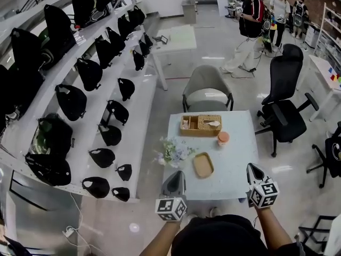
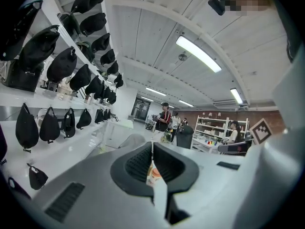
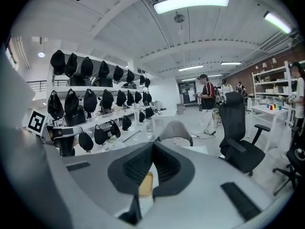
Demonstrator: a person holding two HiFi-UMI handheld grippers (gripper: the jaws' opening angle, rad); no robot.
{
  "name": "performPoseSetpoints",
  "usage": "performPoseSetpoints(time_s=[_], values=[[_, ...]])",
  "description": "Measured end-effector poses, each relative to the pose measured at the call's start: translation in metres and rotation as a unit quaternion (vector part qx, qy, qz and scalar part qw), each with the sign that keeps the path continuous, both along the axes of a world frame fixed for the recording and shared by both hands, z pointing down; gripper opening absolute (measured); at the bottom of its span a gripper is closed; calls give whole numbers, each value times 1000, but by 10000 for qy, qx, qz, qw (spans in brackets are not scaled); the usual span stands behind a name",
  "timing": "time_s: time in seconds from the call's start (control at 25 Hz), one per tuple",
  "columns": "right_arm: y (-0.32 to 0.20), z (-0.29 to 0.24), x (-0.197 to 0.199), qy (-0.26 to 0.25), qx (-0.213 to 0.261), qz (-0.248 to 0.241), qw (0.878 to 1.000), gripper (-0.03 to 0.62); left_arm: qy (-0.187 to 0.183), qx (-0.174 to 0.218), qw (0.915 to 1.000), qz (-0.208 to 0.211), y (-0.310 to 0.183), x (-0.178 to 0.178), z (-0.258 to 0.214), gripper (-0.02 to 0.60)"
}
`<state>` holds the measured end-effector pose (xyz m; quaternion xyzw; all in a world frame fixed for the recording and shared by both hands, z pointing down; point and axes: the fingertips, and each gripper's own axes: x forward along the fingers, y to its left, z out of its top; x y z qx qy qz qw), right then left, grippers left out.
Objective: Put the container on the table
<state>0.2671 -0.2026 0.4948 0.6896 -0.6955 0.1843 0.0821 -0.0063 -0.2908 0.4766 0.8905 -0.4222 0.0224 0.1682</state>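
The orange-lidded container (image 1: 223, 138) stands on the tabletop (image 1: 234, 161) beside the wicker basket (image 1: 201, 125). The left tongs (image 1: 178, 174) and right tongs (image 1: 250, 167) are closed and empty, so placing looks done.

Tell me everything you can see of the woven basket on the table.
The woven basket is rectangular and tan, with low walls and dividers: small sections on the left, a larger one on the right holding something pale. It sits upright at the far edge of the table, before the grey chair. An orange-lidded jar stands near its right front corner.
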Motion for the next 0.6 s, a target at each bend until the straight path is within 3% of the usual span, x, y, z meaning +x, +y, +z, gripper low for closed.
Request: performPoseSetpoints(time_s=[0.6], values=[[-23, 24, -60, 113, -244, -241, 9993, 0, 135, -172, 9998, -20, 8, -45, 26, 14]])
